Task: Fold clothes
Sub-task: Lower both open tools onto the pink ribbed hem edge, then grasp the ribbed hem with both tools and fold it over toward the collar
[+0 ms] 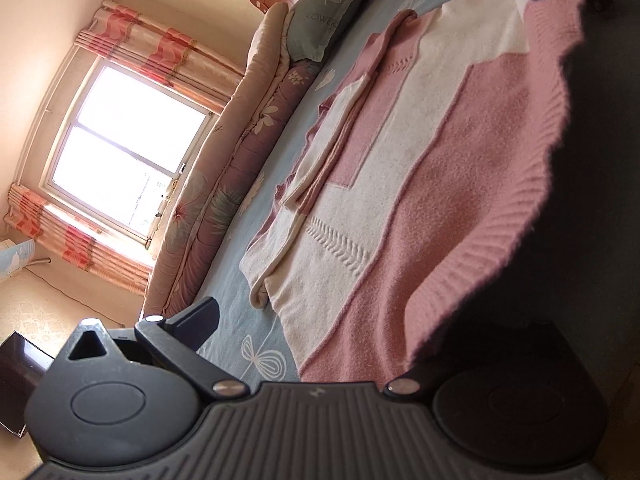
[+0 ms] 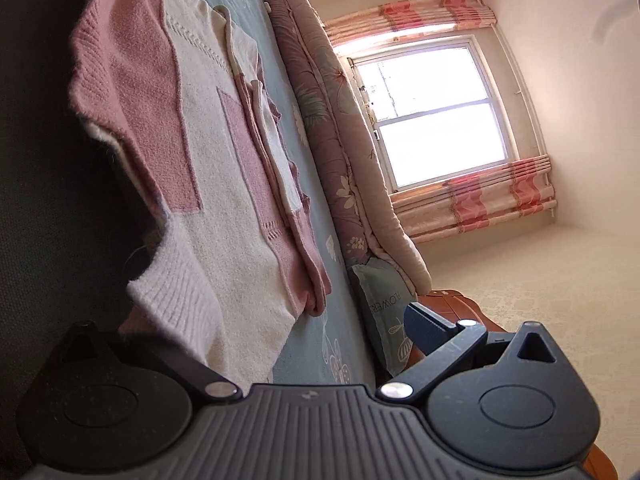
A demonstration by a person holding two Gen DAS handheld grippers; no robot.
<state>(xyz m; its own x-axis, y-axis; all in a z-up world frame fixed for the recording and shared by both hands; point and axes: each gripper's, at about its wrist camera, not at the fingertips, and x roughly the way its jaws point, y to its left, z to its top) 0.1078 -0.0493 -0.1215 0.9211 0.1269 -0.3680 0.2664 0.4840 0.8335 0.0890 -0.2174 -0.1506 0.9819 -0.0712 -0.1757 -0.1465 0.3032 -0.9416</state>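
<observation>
We read one word: "FLOWERS" on grey-green pillow (image 1: 326,20) by bed head. Right view shows same pillow (image 2: 384,320), word cut short.

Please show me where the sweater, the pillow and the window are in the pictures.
sweater (image 1: 440,128): left wrist view, white middle panel.
pillow (image 1: 324,20): left wrist view, its printed face.
window (image 2: 436,116): right wrist view, the bright glass.

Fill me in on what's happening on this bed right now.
A person is folding a pink and cream knit sweater on a blue patterned bedsheet, with a pair of handheld tongs in each hand. The left tongs are at the pink ribbed hem; the right tongs are at the cream ribbed edge. Both ends look lifted, the middle still flat. One sleeve is already folded across the body. Both tongs look spread wide.
</observation>
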